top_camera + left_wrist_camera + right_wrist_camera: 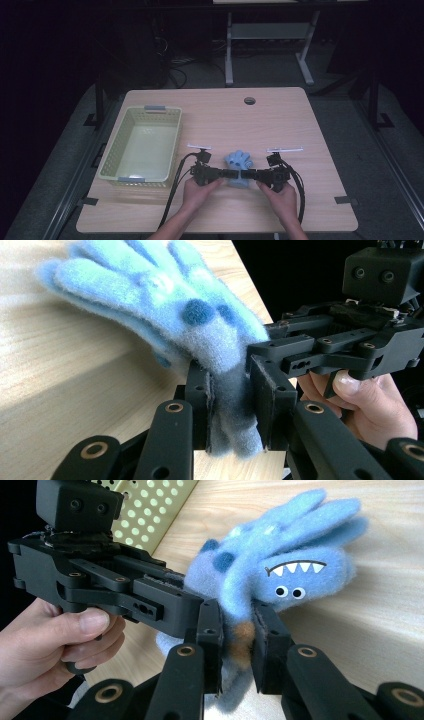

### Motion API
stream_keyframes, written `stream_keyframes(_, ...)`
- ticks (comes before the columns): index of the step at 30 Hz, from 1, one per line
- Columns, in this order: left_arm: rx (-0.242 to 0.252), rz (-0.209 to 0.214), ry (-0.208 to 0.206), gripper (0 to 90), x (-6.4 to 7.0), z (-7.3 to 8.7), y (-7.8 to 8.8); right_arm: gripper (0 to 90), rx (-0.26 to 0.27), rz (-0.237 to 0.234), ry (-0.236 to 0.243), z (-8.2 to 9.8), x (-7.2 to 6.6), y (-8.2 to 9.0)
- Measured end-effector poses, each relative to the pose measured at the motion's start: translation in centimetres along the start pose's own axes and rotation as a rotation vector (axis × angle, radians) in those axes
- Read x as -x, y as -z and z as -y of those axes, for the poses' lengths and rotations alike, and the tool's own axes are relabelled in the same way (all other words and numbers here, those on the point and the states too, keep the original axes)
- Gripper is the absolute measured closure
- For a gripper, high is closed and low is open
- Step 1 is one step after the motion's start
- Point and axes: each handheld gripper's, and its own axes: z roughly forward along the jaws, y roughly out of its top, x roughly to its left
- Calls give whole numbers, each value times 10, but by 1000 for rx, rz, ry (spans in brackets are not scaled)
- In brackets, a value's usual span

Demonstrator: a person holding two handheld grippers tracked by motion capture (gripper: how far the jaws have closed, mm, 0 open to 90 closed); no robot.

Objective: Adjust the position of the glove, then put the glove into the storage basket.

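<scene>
nearest the lens in the left gripper view, the left gripper (233, 405) has its two matte black jaws pressed nearly together on the cuff end of a fuzzy blue glove (165, 315), the pile squashed dark and flat between the ribbed pads. the jaw links are hard, angular plastic with brass-coloured pivot rings. past the fingertips the glove fans out into soft rounded fingers in pale blue, with darker blue round spots on its back.

in the right gripper view the right gripper (237, 647) is likewise clamped almost closed on the same cuff from the opposite side, a patch of orange-brown fluff caught between its pads. beyond its fingertips the glove shows a stitched face: a curved mouth with white pointed teeth and two small round eyes.

from the high view the glove (239, 165) sits between the two sets of fingertips, which meet at its near end, with its fingers spread away from the person over the wooden table (280, 120), a smooth, light-grained top with rounded corners. well to the outer side of the left gripper (231, 174) stands a pale green plastic basket (111, 160), rectangular, with perforated lattice walls. the right gripper (250, 175) faces the left one across the cuff.
</scene>
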Motion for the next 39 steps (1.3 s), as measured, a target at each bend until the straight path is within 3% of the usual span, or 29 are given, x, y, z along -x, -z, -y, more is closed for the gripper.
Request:
stream_keyframes(20,5,-1,-28,709,8,-3,6,769,9,-19,10,-4,-6,3)
stream_keyframes(39,36,1,-48,709,15,-11,27,768,-4,-22,47,-20,-25,2)
